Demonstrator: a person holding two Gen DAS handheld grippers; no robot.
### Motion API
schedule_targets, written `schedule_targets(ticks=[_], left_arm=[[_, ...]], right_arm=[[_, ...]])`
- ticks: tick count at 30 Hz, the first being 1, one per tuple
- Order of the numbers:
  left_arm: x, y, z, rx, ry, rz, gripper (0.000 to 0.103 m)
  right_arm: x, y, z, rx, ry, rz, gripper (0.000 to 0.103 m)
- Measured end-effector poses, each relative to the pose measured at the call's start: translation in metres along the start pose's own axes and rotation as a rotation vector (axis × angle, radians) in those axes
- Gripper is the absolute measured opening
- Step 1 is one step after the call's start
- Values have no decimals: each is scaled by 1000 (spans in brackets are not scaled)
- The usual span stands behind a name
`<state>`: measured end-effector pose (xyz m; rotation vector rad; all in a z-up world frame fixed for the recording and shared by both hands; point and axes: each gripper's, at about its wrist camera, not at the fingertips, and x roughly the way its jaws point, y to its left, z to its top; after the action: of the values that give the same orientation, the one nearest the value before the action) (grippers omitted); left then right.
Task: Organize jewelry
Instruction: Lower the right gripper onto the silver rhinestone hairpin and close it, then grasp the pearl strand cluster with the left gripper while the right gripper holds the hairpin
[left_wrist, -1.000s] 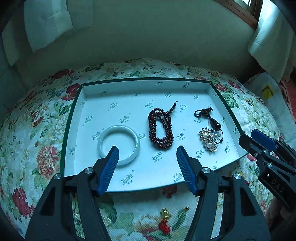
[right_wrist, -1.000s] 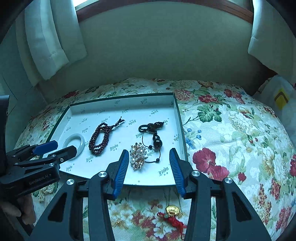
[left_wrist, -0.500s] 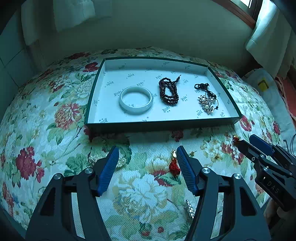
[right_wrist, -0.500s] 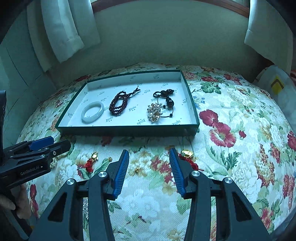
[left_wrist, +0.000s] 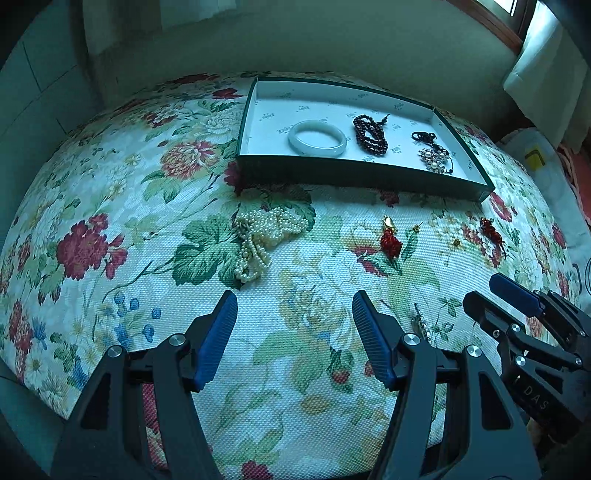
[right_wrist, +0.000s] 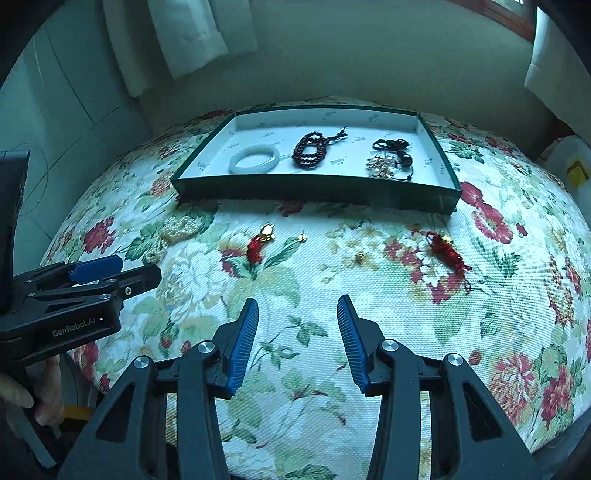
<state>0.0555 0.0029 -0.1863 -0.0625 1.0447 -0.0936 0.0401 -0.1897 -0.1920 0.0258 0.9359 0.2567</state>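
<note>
Both grippers have drawn back from the green tray (left_wrist: 354, 173) since a second ago, when their fingertips hung right over its near wall; now the tray sits far ahead of them on the floral cloth (left_wrist: 110, 206), and much more cloth shows in front of it.

The left gripper (left_wrist: 293, 314) is spread wide and holds nothing, hovering over bare cloth well short of the tray. The right gripper (right_wrist: 297, 317) is likewise released and empty, also well short of the tray. Each appears at the edge of the other's view, side by side.

Inside the tray, nothing has shifted: the pale jade bangle (left_wrist: 317, 137) lies toward its left end, the dark red bead strand (left_wrist: 370, 130) at its middle, and the black-cord pearl pendant (left_wrist: 434, 155) toward its right end.

The retreat has brought loose pieces into view on the cloth outside the tray. A heap of pearl strands (left_wrist: 266, 236) lies just in front of the tray's near-left corner. A red tassel charm with a gold top (left_wrist: 389, 236) lies in front of the tray's near wall, about mid-length. A second red tassel charm (right_wrist: 447, 251) lies in front of the tray's near-right corner. A small silvery piece (left_wrist: 421, 326) rests farther from the tray, just beside the left gripper's right finger.
</note>
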Motion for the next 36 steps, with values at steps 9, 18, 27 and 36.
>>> schedule_targets(ticks=[9,18,27,36], left_arm=[[-7,12,-9,-14,-6,22,64],[-3,17,-14,-17,10,30,64],[3,20,-15,-21,27,31,64],[16,18,2,-8,26,32,64]], right_arm=[[12,31,-13,-70,45,41,36],[23,35,-17,-80,76,36,30],[28,29,-19,-69,87,34,14],[15,6,-9,-39,39,-12,14]])
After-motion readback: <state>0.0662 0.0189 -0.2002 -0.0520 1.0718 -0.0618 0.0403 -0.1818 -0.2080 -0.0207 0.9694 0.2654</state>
